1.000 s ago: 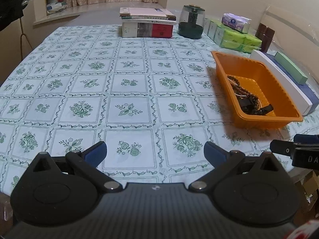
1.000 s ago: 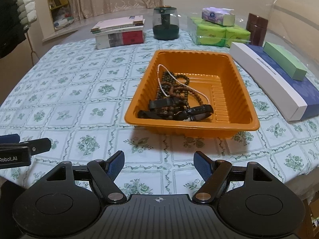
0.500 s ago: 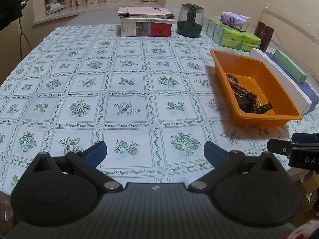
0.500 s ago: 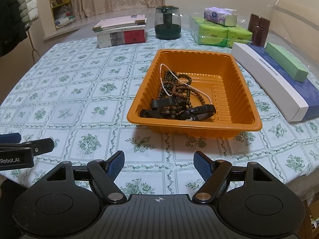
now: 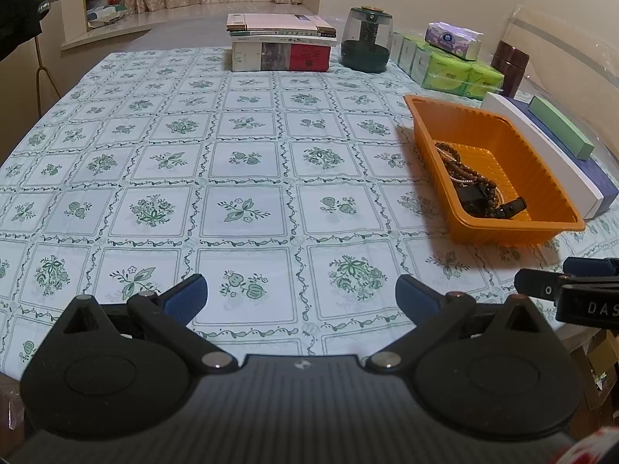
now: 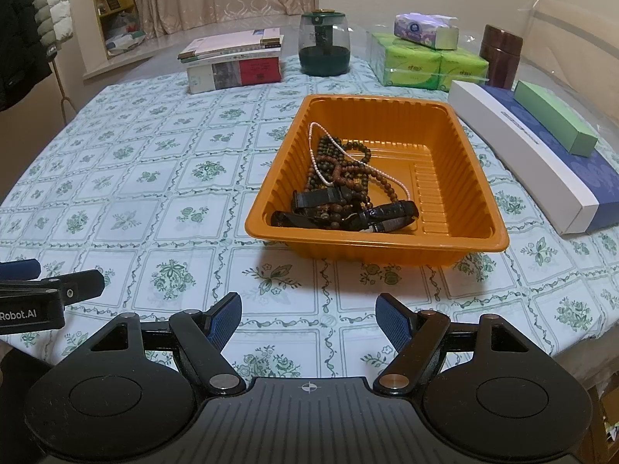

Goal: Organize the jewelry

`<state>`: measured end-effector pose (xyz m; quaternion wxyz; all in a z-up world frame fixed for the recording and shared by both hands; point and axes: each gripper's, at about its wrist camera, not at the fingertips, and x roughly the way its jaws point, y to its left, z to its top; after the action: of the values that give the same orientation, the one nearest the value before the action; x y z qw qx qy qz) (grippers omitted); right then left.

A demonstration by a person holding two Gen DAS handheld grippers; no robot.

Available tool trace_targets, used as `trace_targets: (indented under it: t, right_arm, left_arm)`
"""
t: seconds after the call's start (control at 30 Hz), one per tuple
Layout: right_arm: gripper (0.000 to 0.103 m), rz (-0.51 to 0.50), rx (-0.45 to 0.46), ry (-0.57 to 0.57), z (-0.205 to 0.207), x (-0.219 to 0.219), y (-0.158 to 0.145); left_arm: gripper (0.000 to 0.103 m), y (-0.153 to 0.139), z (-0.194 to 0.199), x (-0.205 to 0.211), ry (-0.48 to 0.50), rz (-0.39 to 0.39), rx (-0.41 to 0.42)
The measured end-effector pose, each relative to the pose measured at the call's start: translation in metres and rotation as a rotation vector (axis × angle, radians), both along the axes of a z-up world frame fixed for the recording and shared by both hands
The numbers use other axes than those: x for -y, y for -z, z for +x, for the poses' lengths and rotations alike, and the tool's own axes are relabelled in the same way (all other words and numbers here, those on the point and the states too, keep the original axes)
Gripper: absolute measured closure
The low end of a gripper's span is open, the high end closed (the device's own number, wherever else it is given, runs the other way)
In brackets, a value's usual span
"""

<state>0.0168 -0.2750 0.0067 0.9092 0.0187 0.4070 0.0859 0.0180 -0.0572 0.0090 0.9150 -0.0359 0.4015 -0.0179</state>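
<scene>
Orange ribbed plastic tray (image 6: 445,208) at 12 o'clock of right gripper (image 6: 308,317) holds tangled wooden bead strands and black straps (image 6: 340,193). Both jaws wide, empty; left gripper (image 5: 301,295) over bare worktop (image 5: 232,178). Risk: snagging several strands together, dragging light tray.

Upper centre: stacked books (image 6: 234,60) beside a dark green jar (image 6: 324,48). Upper right: green tissue packs (image 6: 425,63), brown canister (image 6: 501,56), long white-blue box (image 6: 541,162).
</scene>
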Motion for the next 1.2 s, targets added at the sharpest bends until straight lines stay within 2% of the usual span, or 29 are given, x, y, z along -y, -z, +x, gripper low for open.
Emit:
trace_targets:
  t: [1.2]
  right_arm:
    - [0.027, 0.010, 0.005, 0.002, -0.0022, 0.0002, 0.0005]
  left_arm:
    - [0.000, 0.0022, -0.0024, 0.0034, 0.016, -0.004, 0.000]
